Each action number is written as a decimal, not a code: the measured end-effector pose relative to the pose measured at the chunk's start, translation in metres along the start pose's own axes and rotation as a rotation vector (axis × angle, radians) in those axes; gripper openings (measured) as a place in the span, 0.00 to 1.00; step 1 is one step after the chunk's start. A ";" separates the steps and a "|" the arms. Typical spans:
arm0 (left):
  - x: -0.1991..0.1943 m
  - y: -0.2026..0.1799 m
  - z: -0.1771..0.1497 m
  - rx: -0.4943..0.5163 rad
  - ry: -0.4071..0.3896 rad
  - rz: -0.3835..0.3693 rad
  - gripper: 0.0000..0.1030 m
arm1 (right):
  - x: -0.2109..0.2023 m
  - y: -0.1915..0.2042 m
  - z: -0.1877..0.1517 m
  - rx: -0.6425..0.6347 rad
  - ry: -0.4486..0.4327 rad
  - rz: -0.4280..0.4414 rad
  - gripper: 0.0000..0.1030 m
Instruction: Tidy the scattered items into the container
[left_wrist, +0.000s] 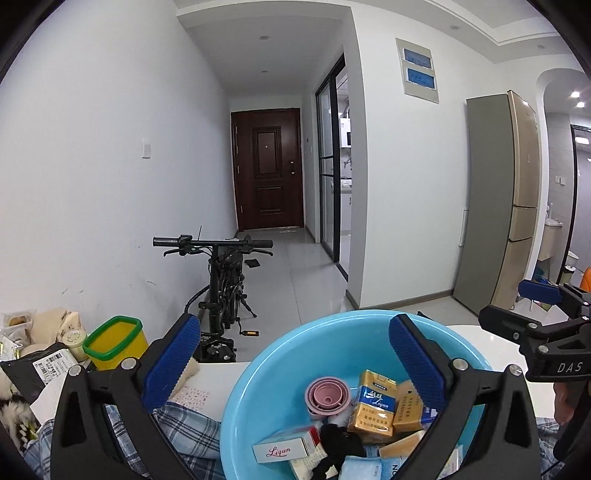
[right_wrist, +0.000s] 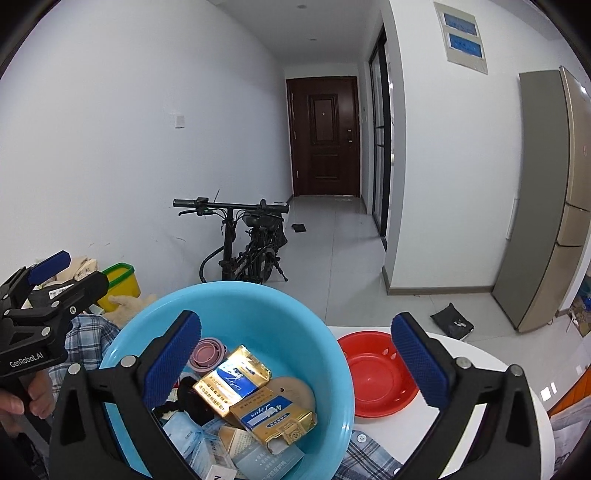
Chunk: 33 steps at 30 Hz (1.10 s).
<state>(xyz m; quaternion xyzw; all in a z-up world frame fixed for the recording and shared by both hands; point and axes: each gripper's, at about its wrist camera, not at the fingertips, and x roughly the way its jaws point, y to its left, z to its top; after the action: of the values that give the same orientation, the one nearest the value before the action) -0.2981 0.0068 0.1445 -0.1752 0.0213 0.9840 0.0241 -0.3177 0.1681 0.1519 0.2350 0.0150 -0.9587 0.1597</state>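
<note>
A light blue plastic basin (left_wrist: 295, 332) (right_wrist: 258, 302) stands on a white table over a plaid cloth (left_wrist: 184, 424). It holds gold and blue cigarette packs (left_wrist: 375, 406) (right_wrist: 232, 376), a pink collapsible cup (left_wrist: 327, 395) (right_wrist: 207, 352), a white and red box (left_wrist: 284, 448), a black item and light blue packets. My left gripper (left_wrist: 295, 365) is open and empty, above the basin's near left rim. My right gripper (right_wrist: 295, 365) is open and empty above the basin's right side. Each gripper shows at the edge of the other view.
A red plastic bowl (right_wrist: 376, 373) sits on the white table (right_wrist: 480, 354) right of the basin. A yellow bin with a green rim (left_wrist: 114, 341) and bags stand at the left. A black bicycle (left_wrist: 221, 288) leans by the wall beyond the table.
</note>
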 end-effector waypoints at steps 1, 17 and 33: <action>-0.002 0.000 0.000 0.002 -0.001 -0.001 1.00 | -0.003 0.001 0.000 -0.001 -0.002 0.003 1.00; -0.078 -0.001 -0.012 0.003 -0.031 -0.003 1.00 | -0.068 -0.002 -0.017 0.075 -0.009 -0.007 1.00; -0.181 0.004 -0.034 -0.037 -0.019 0.019 1.00 | -0.161 0.038 -0.051 -0.029 -0.065 0.010 1.00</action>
<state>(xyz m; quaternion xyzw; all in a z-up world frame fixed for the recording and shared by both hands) -0.1173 -0.0063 0.1749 -0.1659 0.0046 0.9861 0.0118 -0.1483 0.1858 0.1818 0.2017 0.0224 -0.9646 0.1684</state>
